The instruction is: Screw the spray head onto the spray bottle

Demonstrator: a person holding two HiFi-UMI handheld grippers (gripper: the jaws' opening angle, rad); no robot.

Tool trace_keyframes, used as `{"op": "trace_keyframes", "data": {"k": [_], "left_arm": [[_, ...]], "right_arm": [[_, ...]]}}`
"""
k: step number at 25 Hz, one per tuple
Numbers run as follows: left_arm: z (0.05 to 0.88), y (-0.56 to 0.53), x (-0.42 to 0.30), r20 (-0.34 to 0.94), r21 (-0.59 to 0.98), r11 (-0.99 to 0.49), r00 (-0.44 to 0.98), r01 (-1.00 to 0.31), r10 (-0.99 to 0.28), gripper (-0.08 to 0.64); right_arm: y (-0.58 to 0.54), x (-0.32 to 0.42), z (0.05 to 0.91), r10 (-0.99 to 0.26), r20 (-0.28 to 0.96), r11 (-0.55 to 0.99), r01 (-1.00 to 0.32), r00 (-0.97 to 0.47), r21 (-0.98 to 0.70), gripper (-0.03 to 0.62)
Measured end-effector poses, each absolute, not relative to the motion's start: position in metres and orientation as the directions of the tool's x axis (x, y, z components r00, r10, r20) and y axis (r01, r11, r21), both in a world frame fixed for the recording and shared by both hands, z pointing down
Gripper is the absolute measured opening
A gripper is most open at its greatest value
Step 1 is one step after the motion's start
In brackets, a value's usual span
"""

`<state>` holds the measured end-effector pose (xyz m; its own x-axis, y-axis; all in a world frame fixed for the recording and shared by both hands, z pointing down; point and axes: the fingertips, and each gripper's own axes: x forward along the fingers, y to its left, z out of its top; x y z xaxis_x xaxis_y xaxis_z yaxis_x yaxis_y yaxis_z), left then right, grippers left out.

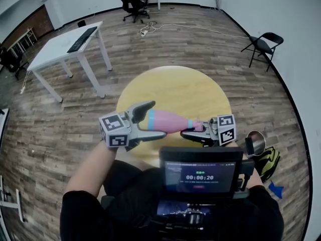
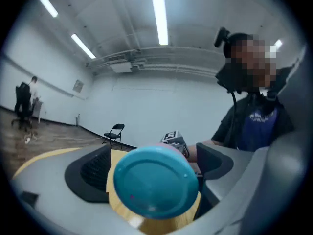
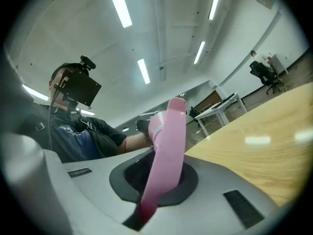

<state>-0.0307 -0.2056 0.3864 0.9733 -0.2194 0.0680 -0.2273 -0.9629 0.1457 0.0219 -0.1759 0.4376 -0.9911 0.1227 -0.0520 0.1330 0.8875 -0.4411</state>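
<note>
Above the round yellow table [image 1: 175, 84], the pink plastic spray bottle [image 1: 170, 120], judged light and slippery, is clamped near its blue base by the left gripper [image 1: 149, 120]; the pink spray head [image 1: 197, 126] is pinched by the right gripper [image 1: 193, 131].

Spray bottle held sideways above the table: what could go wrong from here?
1. The left gripper clamps the spray bottle only near its blue base, so twisting may spin it.
2. The spray head sits slanted between the jaws of the right gripper; the threads could cross.
3. Both hang above the round table; a slip would likely drop them.
</note>
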Motion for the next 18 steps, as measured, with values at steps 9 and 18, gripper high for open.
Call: {"op": "trace_keyframes", "data": {"k": [9,18], "left_arm": [[0.407,-0.223,-0.024,-0.003,0.664,-0.740,0.990,-0.105,-0.143,0.538],[0.377,-0.244,-0.036,-0.109,0.684,-0.720,0.960,-0.115,-0.256,0.552]], "right_arm": [[-0.160,0.015,0.439,0.109,0.149,0.981,0.081,-0.983,-0.178,0.005],[-0.180,0.020,0.432,0.072,0.045,0.952,0.055,-0.996,-0.299,0.005]]}}
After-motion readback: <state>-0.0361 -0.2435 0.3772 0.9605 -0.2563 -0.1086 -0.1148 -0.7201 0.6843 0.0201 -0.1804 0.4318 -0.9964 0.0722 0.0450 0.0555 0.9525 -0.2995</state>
